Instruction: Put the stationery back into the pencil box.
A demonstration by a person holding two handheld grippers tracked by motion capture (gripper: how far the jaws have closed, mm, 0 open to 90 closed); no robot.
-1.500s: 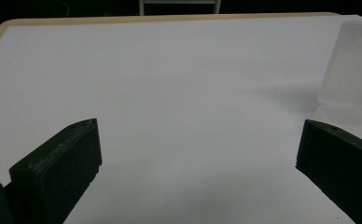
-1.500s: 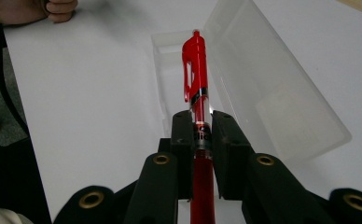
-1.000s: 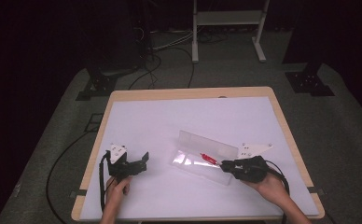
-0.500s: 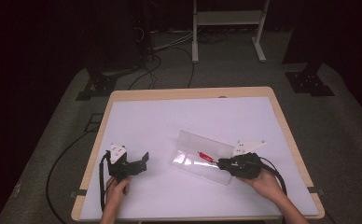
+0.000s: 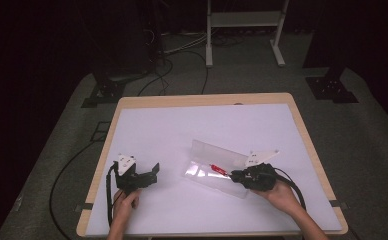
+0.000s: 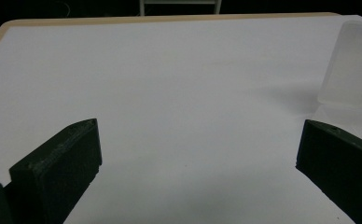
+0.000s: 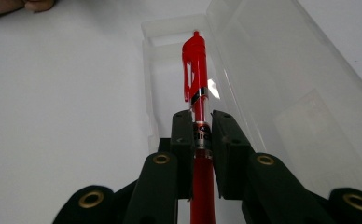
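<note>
Compared with the frame one second earlier, your right gripper point(image 5: 238, 176) had edged slightly toward 9 o'clock, further over the clear plastic case point(image 5: 217, 169), while your left gripper point(image 5: 154, 174) showed no change of place. In the right gripper view, the right gripper point(image 7: 201, 135) had its jaws pressed together on the barrel of the red pen point(image 7: 195, 79), whose clip end pointed toward 12 o'clock over the open tray of the case point(image 7: 268, 88). The lower barrel was cut off by the frame edge, and whether the pen touched the tray floor could not be determined. In the high view the pen point(image 5: 219, 170) appeared as a small red mark at 9 o'clock of your right hand point(image 5: 282, 195). The left gripper point(image 6: 198, 154) had its jaws spread wide with nothing between them above the white table point(image 6: 170, 70); one end of the case point(image 6: 349, 65) was cut off at 2 o'clock. Your left hand point(image 5: 124, 202) held its gripper low, pointing toward 3 o'clock; your right hand pointed its gripper toward 9 o'clock.
</note>
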